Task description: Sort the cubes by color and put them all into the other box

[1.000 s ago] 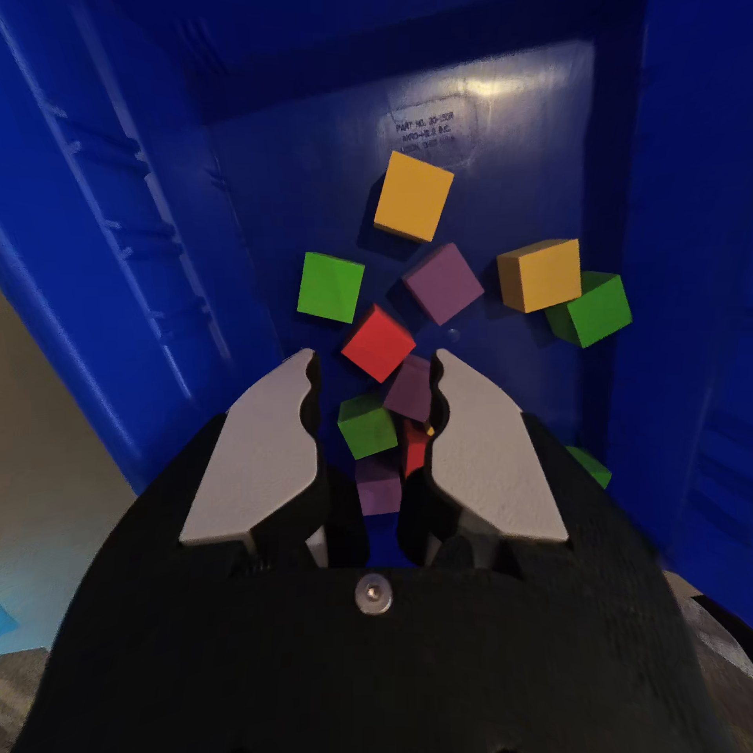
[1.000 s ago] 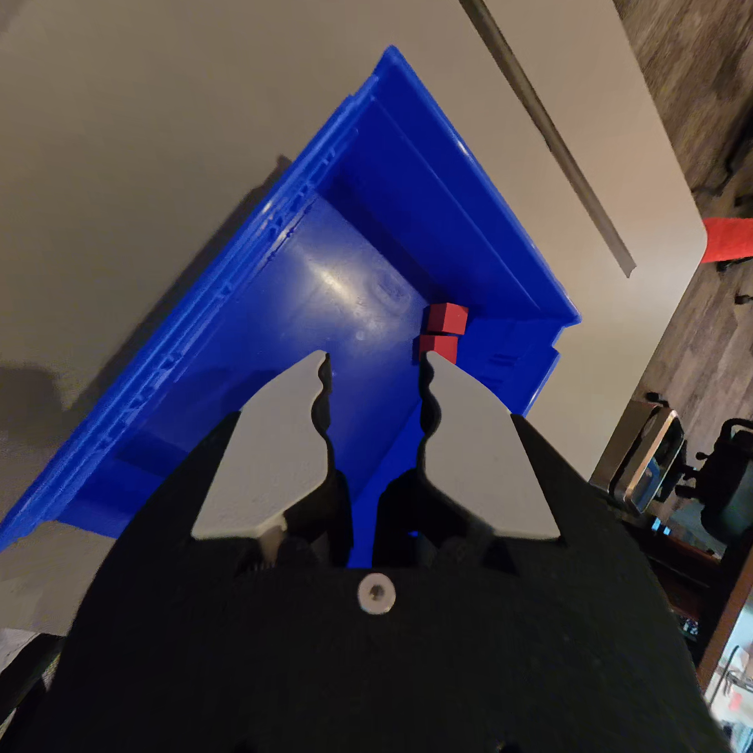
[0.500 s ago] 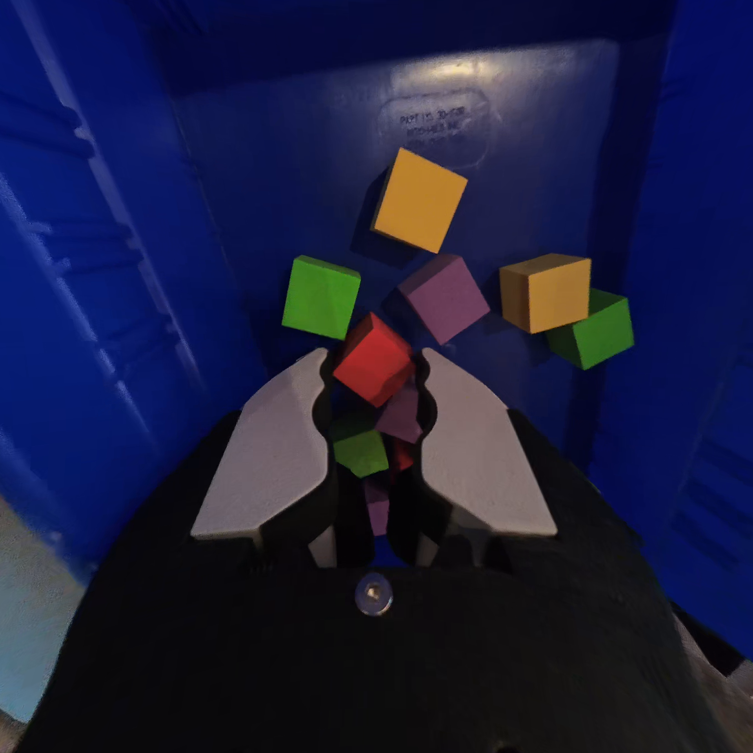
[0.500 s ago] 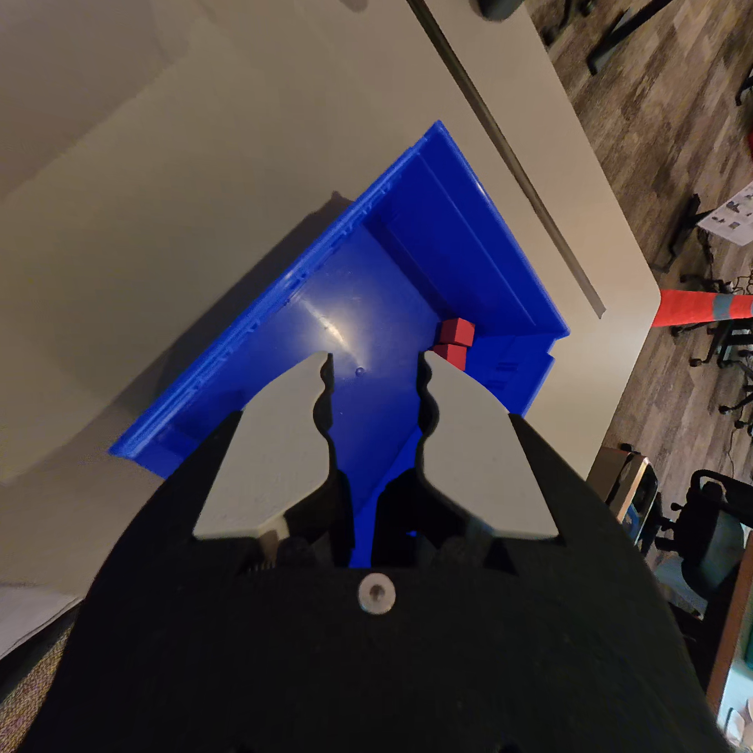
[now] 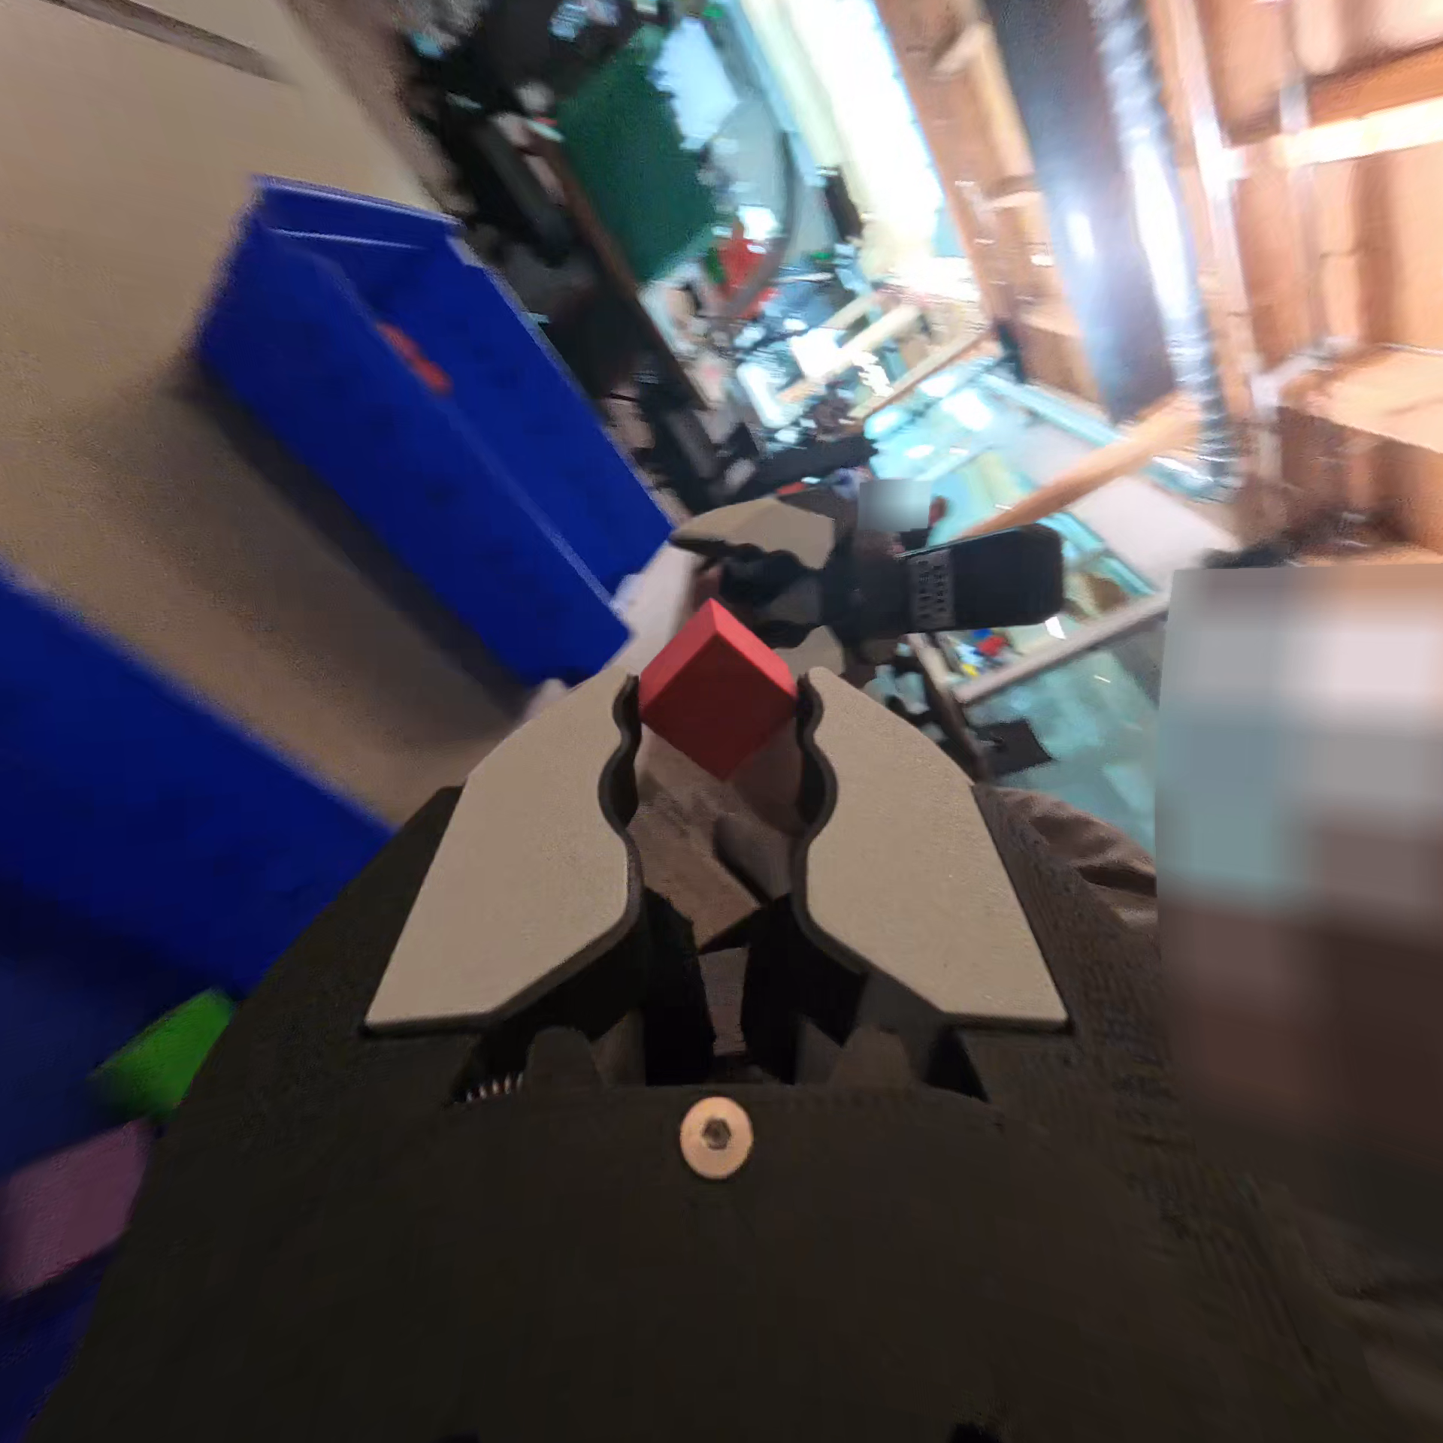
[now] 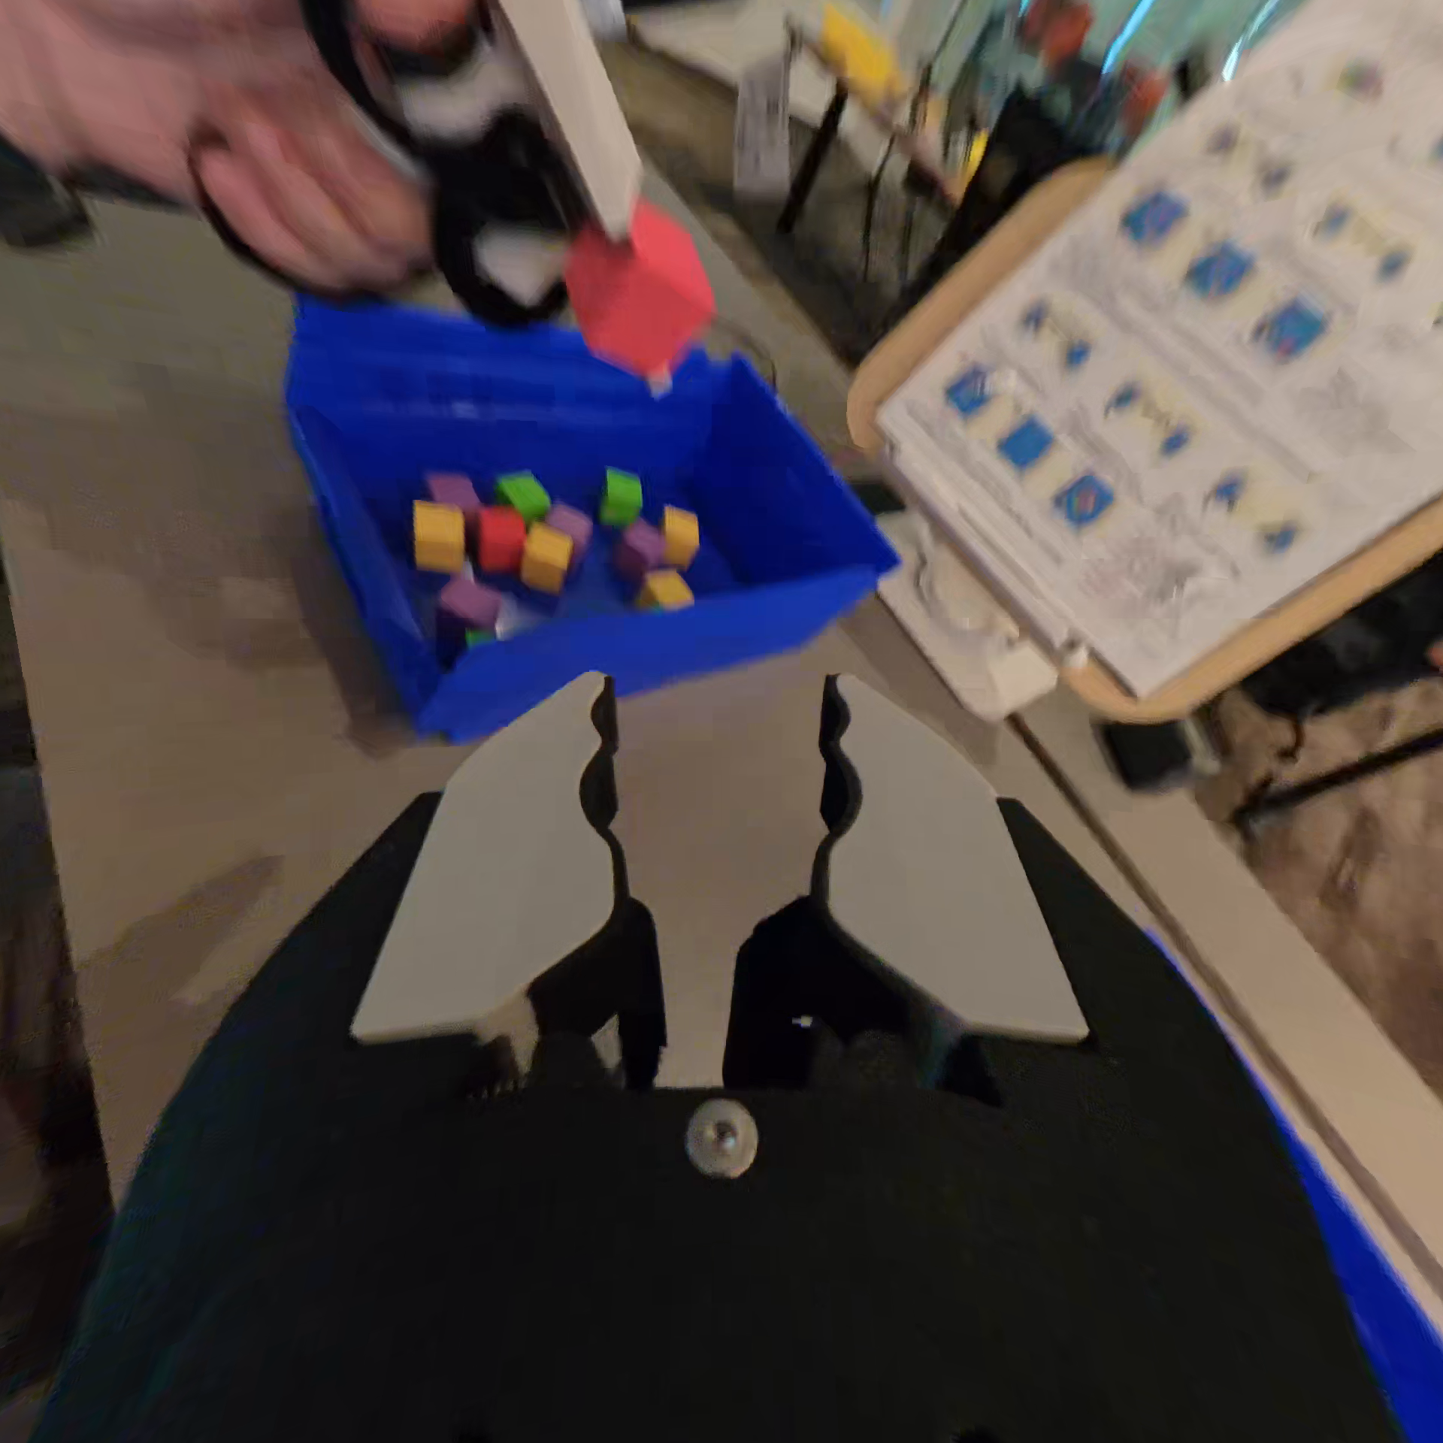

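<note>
a red cube (image 5: 714,687) is clamped between the left gripper (image 5: 717,703) tips, lifted clear above the blue bin (image 6: 648,656) of mixed cubes (image 6: 546,539). the right gripper (image 6: 717,703) is held apart and empty over the table (image 6: 195,703). a second blue bin (image 5: 422,437) is seen beyond.

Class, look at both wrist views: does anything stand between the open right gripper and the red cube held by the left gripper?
Nothing visible does. The left gripper holds the red cube in the air above the blue bin of cubes; the right gripper faces it across bare table.
</note>
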Demonstrator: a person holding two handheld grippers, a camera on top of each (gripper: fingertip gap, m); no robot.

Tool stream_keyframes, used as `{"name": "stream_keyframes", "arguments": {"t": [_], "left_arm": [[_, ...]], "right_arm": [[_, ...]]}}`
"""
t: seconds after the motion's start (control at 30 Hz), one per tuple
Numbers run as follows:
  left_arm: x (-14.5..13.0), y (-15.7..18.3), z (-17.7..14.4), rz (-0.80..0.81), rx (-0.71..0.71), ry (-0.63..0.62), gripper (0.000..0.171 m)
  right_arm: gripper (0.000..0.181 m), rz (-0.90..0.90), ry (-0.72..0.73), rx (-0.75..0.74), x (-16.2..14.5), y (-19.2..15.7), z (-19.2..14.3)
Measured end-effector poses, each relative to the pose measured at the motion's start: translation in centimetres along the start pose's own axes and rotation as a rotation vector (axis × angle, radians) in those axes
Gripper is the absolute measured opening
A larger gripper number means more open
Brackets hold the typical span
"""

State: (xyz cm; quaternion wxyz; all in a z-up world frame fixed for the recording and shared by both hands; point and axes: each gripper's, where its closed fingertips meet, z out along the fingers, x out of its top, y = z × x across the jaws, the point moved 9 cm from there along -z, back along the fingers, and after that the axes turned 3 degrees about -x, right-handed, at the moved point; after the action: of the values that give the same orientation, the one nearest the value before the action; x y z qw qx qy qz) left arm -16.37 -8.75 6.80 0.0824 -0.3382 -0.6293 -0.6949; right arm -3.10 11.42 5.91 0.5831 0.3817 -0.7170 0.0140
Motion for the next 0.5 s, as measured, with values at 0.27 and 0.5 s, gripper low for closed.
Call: {"name": "stream_keyframes", "arguments": {"t": [0.27,0.5], "left_arm": [[-1.7,1.4,3.5,0.0,-0.256,-0.044,0.038],[-2.5,2.0,4.2,0.011,-0.32,-0.078,0.038]], "right_arm": [[0.057,-0.003,0.207,0.06,5.3,-2.8,1.5],[0.05,0.004,0.216,0.054,6.4,-3.0,1.7]]}}
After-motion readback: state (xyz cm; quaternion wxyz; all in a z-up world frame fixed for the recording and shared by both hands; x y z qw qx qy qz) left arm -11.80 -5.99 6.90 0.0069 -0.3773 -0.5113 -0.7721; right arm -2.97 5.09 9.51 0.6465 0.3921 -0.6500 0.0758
